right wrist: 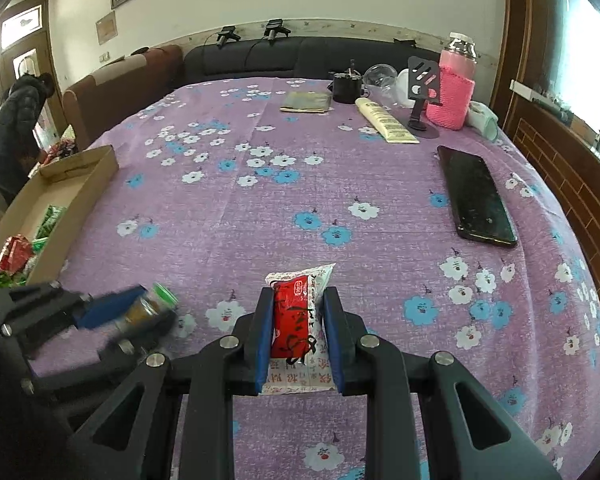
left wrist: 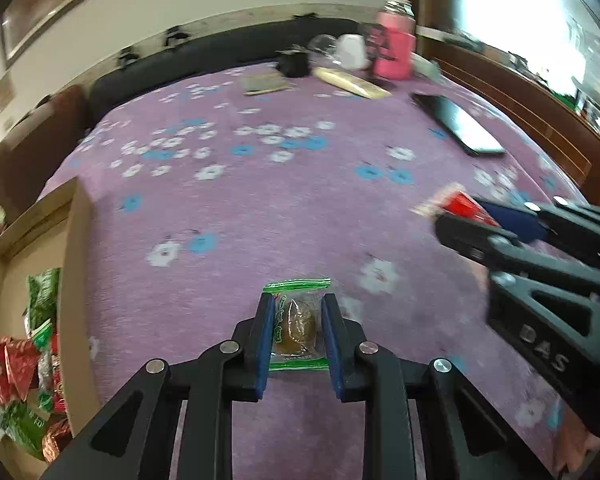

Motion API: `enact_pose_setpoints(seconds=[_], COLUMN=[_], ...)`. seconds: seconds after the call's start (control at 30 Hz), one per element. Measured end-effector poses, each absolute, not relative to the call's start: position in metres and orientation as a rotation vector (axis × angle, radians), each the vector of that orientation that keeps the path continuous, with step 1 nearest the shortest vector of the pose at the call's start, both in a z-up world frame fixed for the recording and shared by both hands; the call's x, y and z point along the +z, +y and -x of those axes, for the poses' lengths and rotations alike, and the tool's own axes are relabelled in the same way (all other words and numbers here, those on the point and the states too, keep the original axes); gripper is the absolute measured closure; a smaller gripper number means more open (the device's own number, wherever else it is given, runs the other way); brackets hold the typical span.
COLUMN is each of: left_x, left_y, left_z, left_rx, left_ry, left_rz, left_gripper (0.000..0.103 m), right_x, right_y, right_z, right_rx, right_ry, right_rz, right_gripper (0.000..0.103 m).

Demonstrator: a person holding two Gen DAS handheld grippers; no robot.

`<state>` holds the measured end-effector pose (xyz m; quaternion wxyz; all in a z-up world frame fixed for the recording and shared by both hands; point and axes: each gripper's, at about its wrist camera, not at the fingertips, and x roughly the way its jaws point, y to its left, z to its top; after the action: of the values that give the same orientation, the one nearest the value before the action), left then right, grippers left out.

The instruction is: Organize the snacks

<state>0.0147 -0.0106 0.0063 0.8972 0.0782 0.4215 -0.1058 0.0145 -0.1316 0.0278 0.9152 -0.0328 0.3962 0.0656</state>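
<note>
The left gripper (left wrist: 296,322) pinches a green-edged clear snack packet (left wrist: 297,326) just right of the cardboard box (left wrist: 76,240) of wrapped snacks; the right gripper (right wrist: 298,328) clamps a red and white snack packet (right wrist: 298,320) farther right of the box, above the purple flowered tablecloth (right wrist: 340,184)

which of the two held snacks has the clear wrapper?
The green-edged snack in the left hand-held gripper: its brown filling shows through. The right hand-held gripper holds an opaque red-and-white packet.
</note>
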Motion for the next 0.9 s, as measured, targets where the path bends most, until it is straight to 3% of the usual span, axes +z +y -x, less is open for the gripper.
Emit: enact_pose_setpoints(seconds=[0.9], left_x=[0.024], left_y=[0.009], left_z=[-0.012], left_rx=[-0.147], left_ry=[0.716], left_rz=[-0.075], left_gripper=[0.08], right_x=[0.019], right_y=[-0.12], right_z=[-0.014], right_rx=[0.093], right_ry=[0.798], right_rz=[0.165], right_gripper=[0.081])
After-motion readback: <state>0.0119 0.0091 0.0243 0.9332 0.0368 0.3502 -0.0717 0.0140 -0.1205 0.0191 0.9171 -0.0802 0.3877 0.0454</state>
